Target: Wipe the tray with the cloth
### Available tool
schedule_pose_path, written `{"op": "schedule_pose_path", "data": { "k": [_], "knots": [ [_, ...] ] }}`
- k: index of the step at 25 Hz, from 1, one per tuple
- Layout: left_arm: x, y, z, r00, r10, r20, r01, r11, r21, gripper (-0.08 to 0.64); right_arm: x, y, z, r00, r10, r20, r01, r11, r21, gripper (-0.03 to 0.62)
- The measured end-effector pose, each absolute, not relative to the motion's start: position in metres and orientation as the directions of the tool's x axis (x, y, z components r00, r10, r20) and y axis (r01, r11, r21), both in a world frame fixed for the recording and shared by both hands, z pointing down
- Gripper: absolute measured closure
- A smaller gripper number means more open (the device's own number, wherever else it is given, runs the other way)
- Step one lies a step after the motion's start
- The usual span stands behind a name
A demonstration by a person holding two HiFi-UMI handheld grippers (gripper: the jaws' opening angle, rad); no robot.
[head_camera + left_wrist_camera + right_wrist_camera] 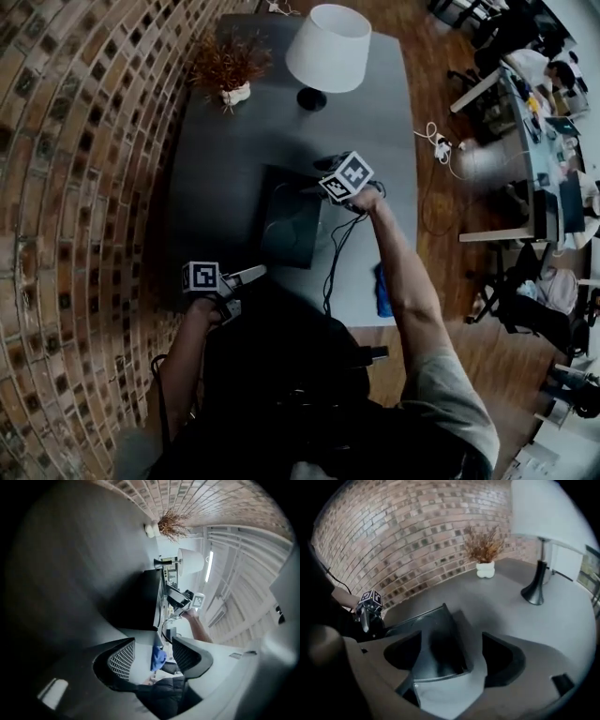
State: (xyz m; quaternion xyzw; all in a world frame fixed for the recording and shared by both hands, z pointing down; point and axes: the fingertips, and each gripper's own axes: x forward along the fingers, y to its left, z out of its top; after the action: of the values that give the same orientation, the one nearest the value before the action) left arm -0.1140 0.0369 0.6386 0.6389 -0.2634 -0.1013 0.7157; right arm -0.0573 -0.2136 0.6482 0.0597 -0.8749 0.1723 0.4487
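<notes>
Jaws of left gripper (153, 644) and right gripper (451, 637) stand spread, empty. The crumpled blue cloth (382, 292) lies on the grey bench (375, 112) at four o'clock from the dark square tray (289, 225); pinch a thick fold first.

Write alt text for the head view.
A person holds two grippers at a grey table: the right gripper over a dark tray, the left gripper at the near edge. A blue cloth lies untouched at the table's right edge; a lamp and potted plant stand behind.
</notes>
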Motion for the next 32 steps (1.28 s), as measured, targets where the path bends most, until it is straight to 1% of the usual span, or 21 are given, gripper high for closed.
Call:
{"op": "schedule_pose_path", "data": {
  "k": [2, 3, 4, 6, 8, 10, 12, 15, 18, 20, 24, 28, 32],
  "knots": [
    [-0.105, 0.028, 0.642, 0.827, -0.518, 0.216, -0.144, 0.175, 0.974, 0.313, -0.065, -0.205, 0.667, -0.538, 0.156, 0.828, -0.212, 0.926, -0.312, 0.179],
    [-0.105, 0.024, 0.644, 0.815, -0.537, 0.216, -0.149, 0.165, 0.975, 0.311, -0.066, -0.198, 0.672, -0.525, 0.205, 0.826, -0.198, 0.914, -0.353, 0.204],
    [-0.106, 0.022, 0.645, 0.806, -0.548, 0.222, -0.167, 0.149, 0.975, 0.316, -0.066, -0.192, 0.676, -0.523, 0.239, 0.818, -0.190, 0.903, -0.386, 0.204],
    [-0.115, 0.015, 0.648, 0.783, -0.570, 0.249, -0.231, 0.106, 0.967, 0.300, -0.061, -0.189, 0.676, -0.531, 0.254, 0.808, -0.195, 0.891, -0.409, 0.204],
    [-0.132, -0.004, 0.647, 0.726, -0.636, 0.262, -0.269, 0.087, 0.959, 0.298, -0.050, -0.192, 0.675, -0.537, 0.234, 0.810, -0.235, 0.881, -0.410, 0.203],
    [-0.156, -0.029, 0.647, 0.643, -0.723, 0.251, -0.261, 0.101, 0.960, 0.292, -0.038, -0.194, 0.672, -0.573, 0.209, 0.792, -0.298, 0.848, -0.439, 0.204],
    [-0.182, -0.058, 0.647, 0.568, -0.786, 0.243, -0.260, 0.109, 0.960, 0.287, -0.027, -0.190, 0.666, -0.643, 0.183, 0.744, -0.355, 0.789, -0.501, 0.204],
    [-0.212, -0.108, 0.647, 0.503, -0.825, 0.257, -0.279, 0.126, 0.952, 0.276, -0.013, -0.176, 0.657, -0.742, 0.119, 0.659, -0.420, 0.684, -0.596, 0.204],
    [-0.229, -0.158, 0.649, 0.495, -0.827, 0.268, -0.361, 0.085, 0.929, 0.259, -0.008, -0.158, 0.653, -0.796, 0.029, 0.604, -0.466, 0.607, -0.644, 0.204],
    [-0.227, -0.178, 0.647, 0.507, -0.815, 0.282, -0.404, 0.065, 0.912, 0.259, -0.006, -0.151, 0.652, -0.812, -0.043, 0.583, -0.501, 0.566, -0.655, 0.204],
    [-0.216, -0.184, 0.638, 0.549, -0.792, 0.266, -0.425, 0.010, 0.905, 0.252, 0.001, -0.145, 0.647, -0.826, -0.151, 0.544, -0.540, 0.491, -0.684, 0.206],
    [-0.207, -0.169, 0.619, 0.600, -0.771, 0.214, -0.401, -0.058, 0.914, 0.259, 0.003, -0.143, 0.646, -0.824, -0.190, 0.534, -0.555, 0.465, -0.690, 0.206],
    [-0.205, -0.170, 0.619, 0.562, -0.799, 0.214, -0.429, -0.061, 0.901, 0.252, 0.003, -0.140, 0.649, -0.795, -0.190, 0.577, -0.588, 0.476, -0.654, 0.206]
  ]
}}
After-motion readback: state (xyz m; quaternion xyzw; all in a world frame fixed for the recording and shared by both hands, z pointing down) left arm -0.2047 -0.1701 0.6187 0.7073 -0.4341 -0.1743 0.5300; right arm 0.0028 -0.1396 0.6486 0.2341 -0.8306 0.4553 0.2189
